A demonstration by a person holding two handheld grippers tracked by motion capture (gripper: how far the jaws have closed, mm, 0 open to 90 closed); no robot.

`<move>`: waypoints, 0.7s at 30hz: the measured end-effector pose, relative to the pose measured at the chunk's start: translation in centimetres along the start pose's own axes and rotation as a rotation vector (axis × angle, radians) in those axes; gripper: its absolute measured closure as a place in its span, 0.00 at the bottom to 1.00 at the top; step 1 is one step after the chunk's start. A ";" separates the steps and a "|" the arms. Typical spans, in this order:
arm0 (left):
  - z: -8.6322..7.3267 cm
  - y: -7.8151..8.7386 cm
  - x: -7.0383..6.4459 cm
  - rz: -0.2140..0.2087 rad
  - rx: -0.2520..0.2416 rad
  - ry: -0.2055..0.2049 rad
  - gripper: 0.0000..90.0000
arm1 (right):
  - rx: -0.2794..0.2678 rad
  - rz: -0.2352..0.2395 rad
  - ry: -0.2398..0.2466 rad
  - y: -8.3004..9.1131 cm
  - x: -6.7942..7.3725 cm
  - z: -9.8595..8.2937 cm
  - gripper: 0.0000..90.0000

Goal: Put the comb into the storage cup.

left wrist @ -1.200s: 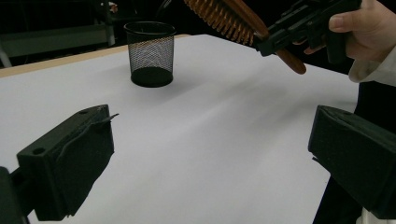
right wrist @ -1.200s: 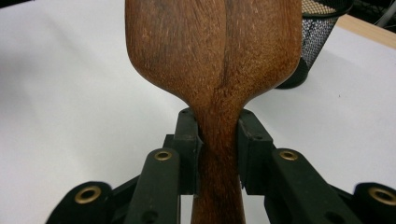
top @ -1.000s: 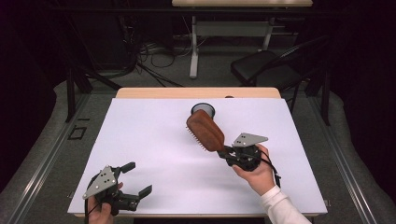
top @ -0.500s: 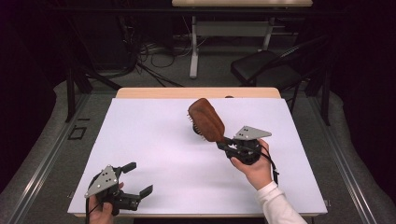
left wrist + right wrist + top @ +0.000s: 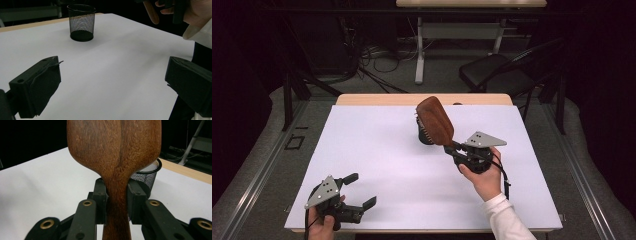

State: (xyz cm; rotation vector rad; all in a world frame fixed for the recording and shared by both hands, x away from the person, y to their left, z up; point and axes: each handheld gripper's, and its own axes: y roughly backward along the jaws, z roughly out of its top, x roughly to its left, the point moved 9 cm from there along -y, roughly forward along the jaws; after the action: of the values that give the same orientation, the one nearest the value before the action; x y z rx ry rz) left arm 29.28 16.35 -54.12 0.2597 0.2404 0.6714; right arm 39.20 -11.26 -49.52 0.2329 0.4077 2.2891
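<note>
The right gripper (image 5: pixel 453 146) is clamped on the narrow neck of a wooden hairbrush (image 5: pixel 435 120), and the right gripper view shows both black jaws pressed against the handle from either side, the broad brown back of the hairbrush (image 5: pixel 115 147) rising above them. From the high view the brush is held in the air, tilted up and away from the person, with its bristle side facing down and left; a row of pale bristles shows along the lower edge. Directly behind and below the brush head stands a black mesh cup (image 5: pixel 425 136) on the white table (image 5: pixel 377 150), mostly hidden there by the brush; the brush seems to hang over or just in front of the cup rather than inside it, though the angle makes that hard to settle. The left gripper view shows the mesh cup (image 5: pixel 81 22) upright, with nothing visible through its mesh. The left gripper (image 5: pixel 357 191) rests near the table's front left corner, well apart from the cup, its jaws spread wide with nothing between them. No brand, label or writing can be read on the brush, the cup or either gripper.
</note>
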 end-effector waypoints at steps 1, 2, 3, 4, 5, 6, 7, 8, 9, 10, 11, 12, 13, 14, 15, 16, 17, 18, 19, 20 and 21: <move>0.0 0.0 0.0 -0.006 -0.003 0.001 0.00 | -0.009 0.001 0.002 -0.1 0.1 0.0 0.81; 0.0 0.0 0.1 -0.006 -0.003 0.002 0.00 | -0.012 -0.003 0.005 -0.2 0.2 -0.1 0.81; 0.0 -0.1 0.1 -0.005 -0.002 0.001 0.00 | -0.014 -0.008 0.011 -0.2 0.2 -0.2 0.81; 0.0 -0.1 0.1 0.001 0.000 0.007 0.00 | -0.012 -0.010 0.020 -0.3 0.3 -0.3 0.81; 0.0 -0.1 0.1 0.002 0.001 0.008 0.00 | -0.016 -0.012 0.019 -0.4 0.4 -0.3 0.81; 0.0 -0.2 0.1 0.001 0.004 0.007 0.00 | -0.017 -0.012 0.021 -0.5 0.4 -0.4 0.81; -0.1 -0.2 0.2 0.003 0.008 0.004 0.00 | -0.020 -0.011 0.020 -0.6 0.5 -0.4 0.81; -0.1 -0.3 0.1 0.000 0.009 0.007 0.00 | -0.022 -0.009 0.017 -0.6 0.5 -0.4 0.81; -0.1 -0.3 0.2 0.008 0.009 0.009 0.00 | -0.025 -0.010 0.019 -0.7 0.6 -0.4 0.81; 0.0 -0.4 0.1 0.005 0.009 0.010 0.00 | -0.027 -0.008 0.018 -0.7 0.6 -0.4 0.81; 0.0 -0.4 0.1 0.009 0.009 0.011 0.00 | -0.028 -0.011 0.019 -0.7 0.6 -0.4 0.81; 0.1 -0.5 0.1 0.005 0.007 0.016 0.00 | -0.032 -0.009 0.018 -0.7 0.6 -0.5 0.81; 0.1 -0.6 0.1 0.007 0.009 0.019 0.00 | -0.030 -0.007 0.013 -0.7 0.6 -0.5 0.81; 0.2 -0.7 0.0 0.005 0.010 0.023 0.00 | -0.033 -0.010 0.015 -0.7 0.6 -0.5 0.81; 0.3 -0.7 0.0 0.006 0.009 0.027 0.00 | -0.036 -0.013 0.013 -0.7 0.6 -0.5 0.81; 0.4 -0.8 0.0 0.002 0.014 0.035 0.00 | -0.037 -0.010 0.009 -0.7 0.6 -0.5 0.81; 0.5 -0.9 0.0 0.006 0.013 0.036 0.00 | -0.038 -0.012 0.011 -0.7 0.6 -0.5 0.81; 0.6 -1.1 0.0 0.005 0.015 0.044 0.00 | -0.040 -0.011 0.011 -0.6 0.7 -0.4 0.81; 0.7 -1.2 0.0 -0.001 0.016 0.051 0.00 | -0.042 -0.010 0.009 -0.6 0.7 -0.4 0.81; 0.8 -1.4 -0.1 -0.002 0.014 0.062 0.00 | -0.044 -0.010 0.011 -0.5 0.8 -0.4 0.81; 1.0 -1.5 -0.1 -0.010 0.011 0.073 0.00 | -0.047 -0.012 0.013 -0.5 0.8 -0.4 0.81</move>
State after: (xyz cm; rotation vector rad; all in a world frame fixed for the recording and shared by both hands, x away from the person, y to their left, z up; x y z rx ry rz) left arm 30.37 15.00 -53.61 0.2446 0.3146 0.6708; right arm 38.93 -10.42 -50.01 0.1914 0.3604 2.2866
